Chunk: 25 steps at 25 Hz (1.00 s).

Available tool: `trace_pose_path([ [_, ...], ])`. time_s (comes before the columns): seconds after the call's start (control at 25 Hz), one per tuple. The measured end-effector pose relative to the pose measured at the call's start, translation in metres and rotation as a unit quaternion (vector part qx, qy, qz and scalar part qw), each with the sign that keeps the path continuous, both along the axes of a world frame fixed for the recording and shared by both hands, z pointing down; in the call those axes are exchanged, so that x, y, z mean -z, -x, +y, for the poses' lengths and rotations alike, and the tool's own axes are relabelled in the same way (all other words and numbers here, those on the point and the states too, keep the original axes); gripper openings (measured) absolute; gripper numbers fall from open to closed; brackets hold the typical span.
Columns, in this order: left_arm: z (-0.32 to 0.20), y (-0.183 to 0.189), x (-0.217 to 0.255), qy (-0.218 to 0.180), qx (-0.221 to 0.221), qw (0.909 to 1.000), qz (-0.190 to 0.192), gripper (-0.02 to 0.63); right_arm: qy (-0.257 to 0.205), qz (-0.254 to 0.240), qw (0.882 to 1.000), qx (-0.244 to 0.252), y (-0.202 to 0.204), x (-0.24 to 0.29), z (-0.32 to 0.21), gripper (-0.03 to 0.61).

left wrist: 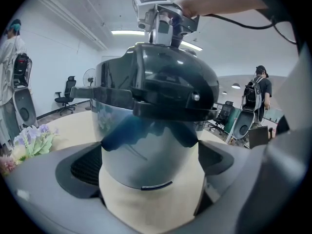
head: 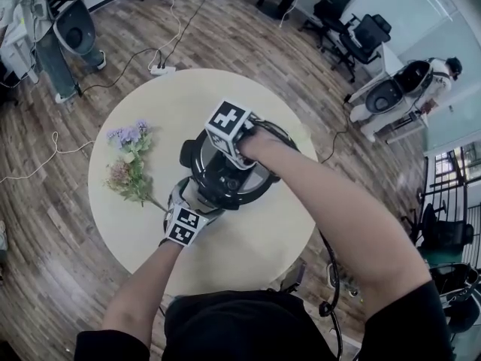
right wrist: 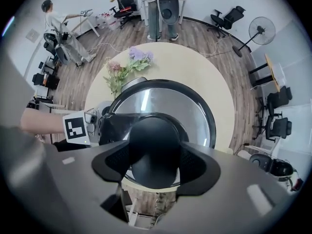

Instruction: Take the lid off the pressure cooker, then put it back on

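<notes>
Wood-plank floor [head: 45, 224], office chairs [head: 361, 36] far right, one round pale surface [head: 255, 250] mid-room.

Contents:

1. Pressure cooker [head: 199, 164]. Stands upright near the centre of the surface. Steel body, black fittings.
2. Lid [left wrist: 161, 82]. Seated on the cooker, with a black frame over a steel dome. Its long handle [left wrist: 109, 94] runs out to the left in the left gripper view. Whether it is locked or free cannot be told.
3. Knob [right wrist: 153, 145]. Black and rounded, at the top centre of the lid.
4. Right claw [right wrist: 155, 162]. Comes from above, pointing straight down. Its two pads pinch the knob from opposite sides.
5. Left claw [left wrist: 148, 169]. Low on the near side, one jaw on either side of the steel body, pads against its wall. It clamps the body as a brace.
6. Spray of purple and pink flowers [head: 129, 164]. Lies on the surface left of the cooker, apart from it.

Step in hand (judged): the lid is being worked at its knob while the body is held. The direction, freeing or locking, cannot be read.

Handling notes (judged):
- Turn about the knob's own upright axis. A tilted pull would likely jam the lid's rim against the pot.
- The knob is smooth and rounded, so the pads may slip. A square, centred pinch serves best.
- The left claw should hold firm so that the body does not spin or slide on the smooth surface.
- Lift only once the lid turns loose, and straight up.
- The handle's sweep stays clear of the flowers.
</notes>
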<state>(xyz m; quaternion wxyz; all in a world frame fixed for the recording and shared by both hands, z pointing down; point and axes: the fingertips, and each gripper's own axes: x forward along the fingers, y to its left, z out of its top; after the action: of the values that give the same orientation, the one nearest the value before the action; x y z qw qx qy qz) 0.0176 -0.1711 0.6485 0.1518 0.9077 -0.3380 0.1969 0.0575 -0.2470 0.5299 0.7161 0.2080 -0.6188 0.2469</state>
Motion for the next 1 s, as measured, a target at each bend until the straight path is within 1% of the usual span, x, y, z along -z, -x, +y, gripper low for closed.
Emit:
trace_pose_path([
  [0.16,-0.0014,-0.0023,-0.0027,-0.002,-0.002,1.0,0.002,0.591,0.005,-0.004,1.0,-0.01,-0.005,-0.0036,-0.0024,0.285],
  [0.24,-0.001,-0.0021,0.0,-0.001,-0.001,1.0,0.001,0.591,0.011,-0.002,1.0,-0.007,-0.0057,-0.0037,-0.0022,0.285],
  [0.64,0.0001,0.0013,0.0005,-0.002,0.0,1.0,0.004,0.591,0.015,-0.021,0.998,0.05,-0.0008,-0.0027,0.0009,0.291],
  [0.88,0.0003,0.0012,-0.0002,-0.002,0.0,1.0,0.002,0.591,0.019,-0.015,0.997,0.08,-0.0022,-0.0032,0.0034,0.298],
  [1.0,0.001,0.0008,-0.0013,-0.001,0.001,1.0,0.003,0.591,0.018,-0.012,0.994,0.111,-0.0024,-0.0039,0.0058,0.304],
])
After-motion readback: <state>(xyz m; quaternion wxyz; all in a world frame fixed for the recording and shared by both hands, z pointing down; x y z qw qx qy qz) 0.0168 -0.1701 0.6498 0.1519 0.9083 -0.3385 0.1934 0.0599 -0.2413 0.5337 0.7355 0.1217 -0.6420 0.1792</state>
